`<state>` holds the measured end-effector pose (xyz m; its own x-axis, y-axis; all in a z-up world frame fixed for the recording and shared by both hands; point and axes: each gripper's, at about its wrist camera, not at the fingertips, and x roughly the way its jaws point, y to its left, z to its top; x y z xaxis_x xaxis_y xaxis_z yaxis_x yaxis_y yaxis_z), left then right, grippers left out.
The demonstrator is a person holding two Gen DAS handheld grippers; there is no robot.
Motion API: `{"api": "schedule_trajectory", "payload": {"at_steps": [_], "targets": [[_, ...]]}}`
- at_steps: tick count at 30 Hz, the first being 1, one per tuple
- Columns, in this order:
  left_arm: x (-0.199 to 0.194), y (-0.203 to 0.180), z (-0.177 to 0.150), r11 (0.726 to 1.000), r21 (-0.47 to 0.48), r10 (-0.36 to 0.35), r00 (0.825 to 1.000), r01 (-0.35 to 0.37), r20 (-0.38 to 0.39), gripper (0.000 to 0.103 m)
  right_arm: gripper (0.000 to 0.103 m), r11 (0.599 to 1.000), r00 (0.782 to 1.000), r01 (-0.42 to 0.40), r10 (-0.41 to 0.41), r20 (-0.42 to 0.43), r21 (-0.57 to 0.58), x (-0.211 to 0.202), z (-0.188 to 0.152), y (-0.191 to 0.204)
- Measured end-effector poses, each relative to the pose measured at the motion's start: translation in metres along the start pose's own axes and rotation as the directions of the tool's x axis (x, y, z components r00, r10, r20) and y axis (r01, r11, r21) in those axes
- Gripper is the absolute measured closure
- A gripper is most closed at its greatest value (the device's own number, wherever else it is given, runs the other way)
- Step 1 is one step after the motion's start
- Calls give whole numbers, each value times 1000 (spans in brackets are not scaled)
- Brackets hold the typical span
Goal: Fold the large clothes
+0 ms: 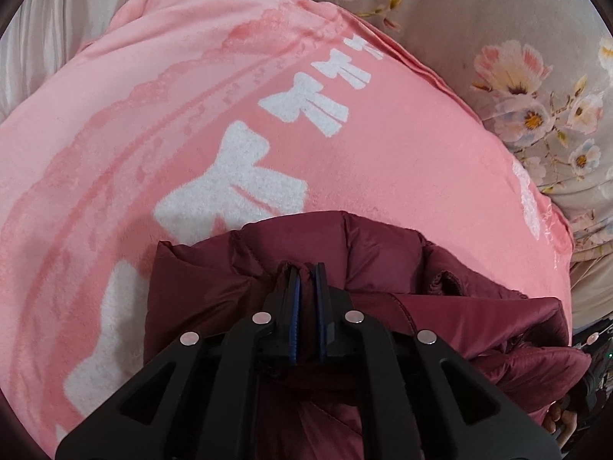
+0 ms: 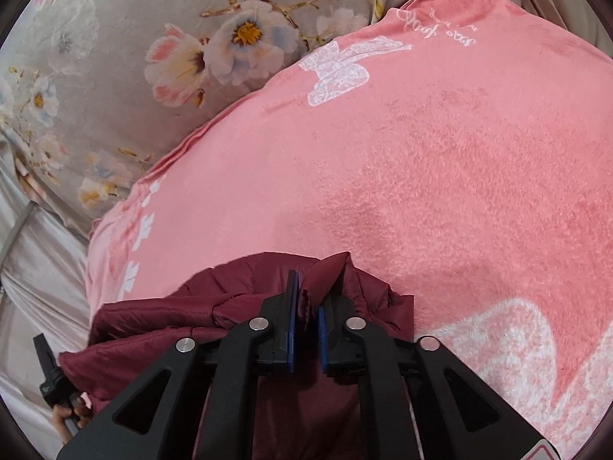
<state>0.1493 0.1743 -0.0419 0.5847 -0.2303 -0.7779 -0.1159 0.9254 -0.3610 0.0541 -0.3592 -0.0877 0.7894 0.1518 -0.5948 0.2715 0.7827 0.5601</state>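
On the pink blanket [image 1: 364, 161], at its near edge, lies the maroon puffer jacket [image 1: 383, 253], bunched between our two grippers. We see our left gripper [image 1: 306, 272] with its blue-padded fingers [image 1: 294, 306] drawn narrow, pinching a fold of the jacket's hem. Our right gripper [image 2: 306, 295] grips a raised ridge of the same jacket [image 2: 230, 299], fingers [image 2: 292, 306] nearly closed on the fabric. White bow prints mark the blanket, and beyond its far edge spreads a grey floral bedsheet [image 2: 115, 38].
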Motion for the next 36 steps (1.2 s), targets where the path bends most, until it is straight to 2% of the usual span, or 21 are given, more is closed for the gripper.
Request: {"api": "schedule_trajectory", "payload": {"at_steps": [2, 4, 5, 6, 7, 9, 12, 14, 17, 19, 22, 24, 25, 28, 32, 34, 36], "targets": [[-10, 2, 2, 999, -15, -30, 999, 30, 30, 92, 80, 999, 999, -32, 31, 41, 12, -18, 4, 1], [-36, 2, 5, 1000, -11, -25, 992, 27, 121, 74, 70, 999, 993, -49, 49, 110, -2, -45, 5, 7], [-51, 2, 5, 1000, -3, -6, 984, 7, 176, 60, 66, 998, 989, -49, 52, 140, -27, -56, 5, 12], [-73, 0, 6, 1000, 12, -2, 969, -1, 247, 57, 61, 997, 985, -47, 55, 163, -57, -67, 3, 19], [-87, -3, 6, 1000, 25, -6, 960, -1, 281, 57, 59, 994, 982, -39, 56, 178, -99, -77, 0, 29], [-112, -12, 6, 998, 65, -42, 951, 23, 306, 57, 55, 984, 983, -35, 66, 172, -176, -85, -11, 49], [-122, -44, -6, 976, 189, -153, 961, 110, 230, 57, 51, 948, 992, -83, 107, 62, -308, -72, -43, 86], [-111, -73, -27, 943, 288, -206, 971, 164, 123, 57, 52, 925, 994, -99, 106, -3, -367, -59, -63, 106], [-83, -106, -60, 901, 362, -246, 969, 238, -25, 58, 57, 879, 993, -115, 89, -79, -463, -38, -90, 133], [-64, -119, -75, 891, 388, -224, 972, 236, -77, 58, 57, 856, 991, -120, 72, -114, -503, -22, -104, 147], [-37, -125, -85, 898, 384, -190, 977, 214, -101, 58, 58, 847, 994, -83, 31, -108, -526, -1, -106, 156], [-27, -125, -81, 910, 367, -171, 981, 193, -92, 59, 60, 854, 995, -68, 20, -98, -516, 9, -98, 159], [-23, -124, -76, 915, 358, -164, 983, 185, -87, 59, 65, 861, 995, -62, 16, -96, -505, 15, -91, 159], [-12, -125, -61, 925, 346, -139, 988, 155, -71, 59, 67, 876, 994, -49, -3, -106, -480, 37, -74, 156], [5, -126, -45, 929, 349, -103, 993, 119, -63, 59, 67, 880, 989, -24, -49, -141, -474, 63, -69, 149], [15, -124, -40, 932, 348, -86, 994, 103, -63, 59, 67, 886, 987, -36, -42, -157, -461, 67, -66, 147], [19, -121, -38, 935, 339, -89, 994, 107, -68, 59, 63, 886, 988, -50, -22, -150, -460, 61, -64, 148]]}}
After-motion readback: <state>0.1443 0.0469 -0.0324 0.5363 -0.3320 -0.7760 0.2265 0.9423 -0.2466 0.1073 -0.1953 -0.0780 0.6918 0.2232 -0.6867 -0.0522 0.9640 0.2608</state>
